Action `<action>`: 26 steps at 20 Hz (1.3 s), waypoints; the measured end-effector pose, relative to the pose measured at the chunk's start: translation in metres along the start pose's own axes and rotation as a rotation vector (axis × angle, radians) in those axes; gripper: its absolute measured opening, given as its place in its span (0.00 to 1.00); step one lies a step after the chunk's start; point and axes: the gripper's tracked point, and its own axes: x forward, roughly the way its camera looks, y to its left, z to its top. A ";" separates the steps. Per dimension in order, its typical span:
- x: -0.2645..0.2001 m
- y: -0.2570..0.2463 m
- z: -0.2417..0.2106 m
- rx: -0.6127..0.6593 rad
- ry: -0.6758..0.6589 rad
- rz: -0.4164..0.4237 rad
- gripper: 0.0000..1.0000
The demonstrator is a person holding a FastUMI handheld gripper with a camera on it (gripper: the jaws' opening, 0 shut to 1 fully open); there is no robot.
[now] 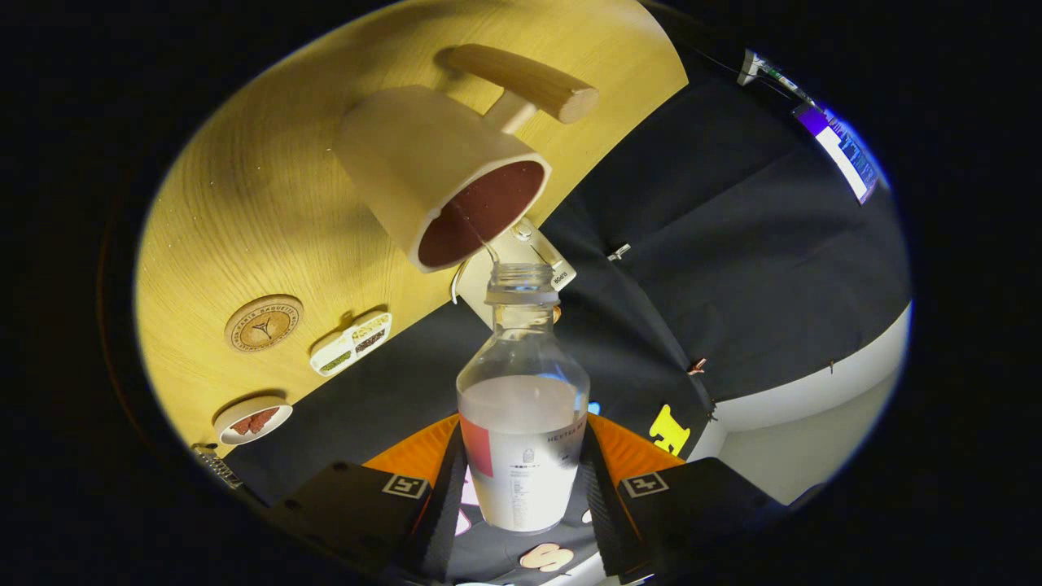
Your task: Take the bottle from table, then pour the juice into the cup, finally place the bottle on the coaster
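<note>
**One thin stream, little margin**

Fingers clamp the bottle (523, 423) at lower centre, its mouth just below the cup (444, 175) rim, juice trickling in. A wobble could spill onto the table (244, 203) — the coaster (263, 323) waits centre-left.

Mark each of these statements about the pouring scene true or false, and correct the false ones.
1. The bottle is held between the fingers. True.
2. The bottle has its cap on. False: its mouth is open.
3. A thin stream runs from the bottle's mouth into the cup. True.
4. The cup has a metal handle. False: the handle is wooden.
5. The round coaster lies bare on the wooden table. True.
6. The bottle stands on the coaster. False: it is in the gripper, apart from it.
</note>
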 end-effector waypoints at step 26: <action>-0.022 0.046 0.033 0.818 0.152 0.274 0.71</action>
